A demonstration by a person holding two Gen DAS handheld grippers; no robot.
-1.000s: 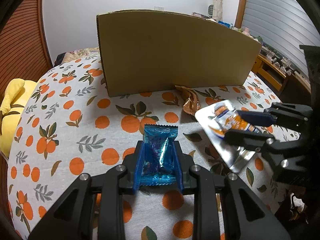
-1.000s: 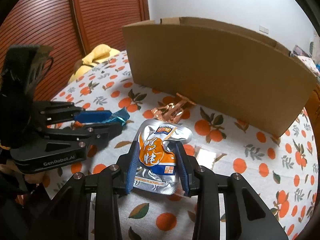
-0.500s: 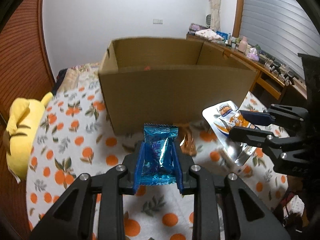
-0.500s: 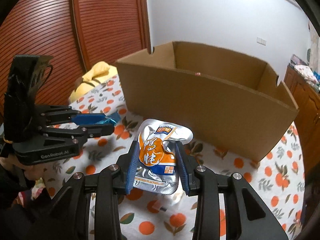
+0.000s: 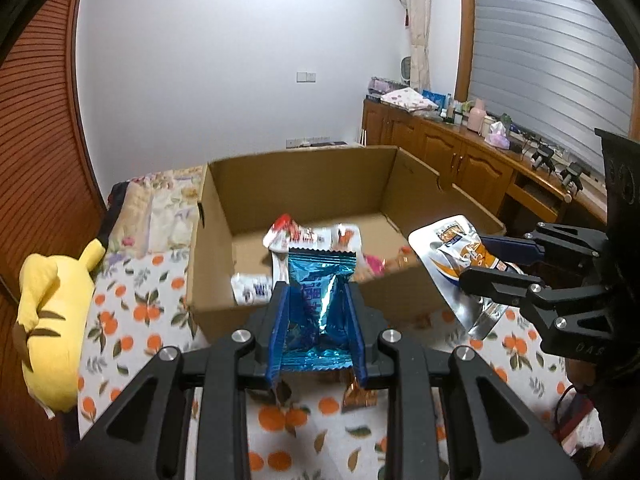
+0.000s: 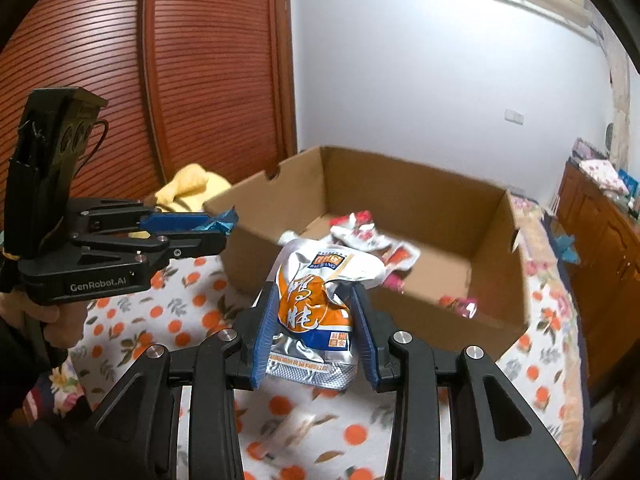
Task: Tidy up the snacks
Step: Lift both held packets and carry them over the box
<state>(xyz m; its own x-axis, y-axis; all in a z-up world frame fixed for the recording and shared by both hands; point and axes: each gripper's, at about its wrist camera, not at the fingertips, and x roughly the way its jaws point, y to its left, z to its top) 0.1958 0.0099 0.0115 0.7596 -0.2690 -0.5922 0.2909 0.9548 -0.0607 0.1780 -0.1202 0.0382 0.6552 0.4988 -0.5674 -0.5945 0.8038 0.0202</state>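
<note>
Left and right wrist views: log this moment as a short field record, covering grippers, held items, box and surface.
left gripper: shut on blue foil packet, held above the tablecloth, short of the box
right gripper: shut on silver and orange pouch, also short of the box
cardboard box: open top, on the bed
box contents: several red and white snack packets
surface: orange-print tablecloth
left on surface: copper wrapper below the left gripper
nearby: yellow plush toy left of the box

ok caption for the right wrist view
Right gripper holding an orange pouch before the open box.
</note>
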